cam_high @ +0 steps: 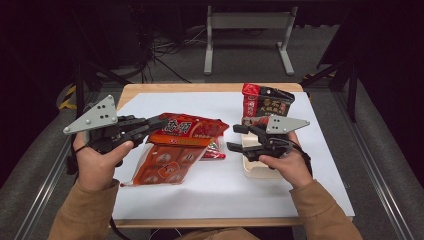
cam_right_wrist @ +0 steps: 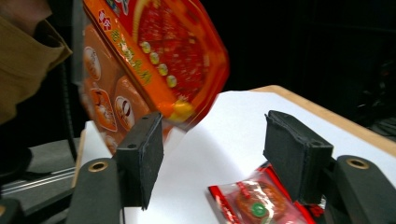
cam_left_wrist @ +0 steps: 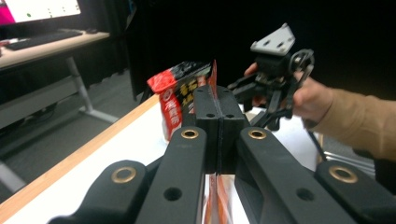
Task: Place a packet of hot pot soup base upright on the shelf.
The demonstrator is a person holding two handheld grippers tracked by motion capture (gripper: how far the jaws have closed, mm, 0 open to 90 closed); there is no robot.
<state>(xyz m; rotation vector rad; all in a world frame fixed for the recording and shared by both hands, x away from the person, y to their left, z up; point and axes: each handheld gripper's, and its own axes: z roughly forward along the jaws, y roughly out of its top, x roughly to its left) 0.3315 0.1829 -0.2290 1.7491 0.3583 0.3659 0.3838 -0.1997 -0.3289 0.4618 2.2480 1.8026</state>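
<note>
My left gripper (cam_high: 161, 123) (cam_left_wrist: 219, 107) is shut on the edge of a large orange-red food packet (cam_high: 172, 150) (cam_right_wrist: 154, 60), which hangs tilted above the white table cover (cam_high: 320, 165). In the left gripper view the packet's thin edge (cam_left_wrist: 215, 77) sticks up between the closed jaws. My right gripper (cam_high: 232, 137) (cam_right_wrist: 210, 154) stands open with nothing between its pads, to the right of the packet and over a beige tray (cam_high: 252, 167). A small red sachet (cam_high: 215, 151) (cam_right_wrist: 261, 203) lies flat on the cover, below the right gripper's jaws.
A red and black packet (cam_high: 265, 102) (cam_left_wrist: 177, 91) stands upright at the back right of the table. The wooden table edge (cam_high: 200, 87) runs along the far side. Beyond it are a grey table frame (cam_high: 247, 22) and cables on the floor.
</note>
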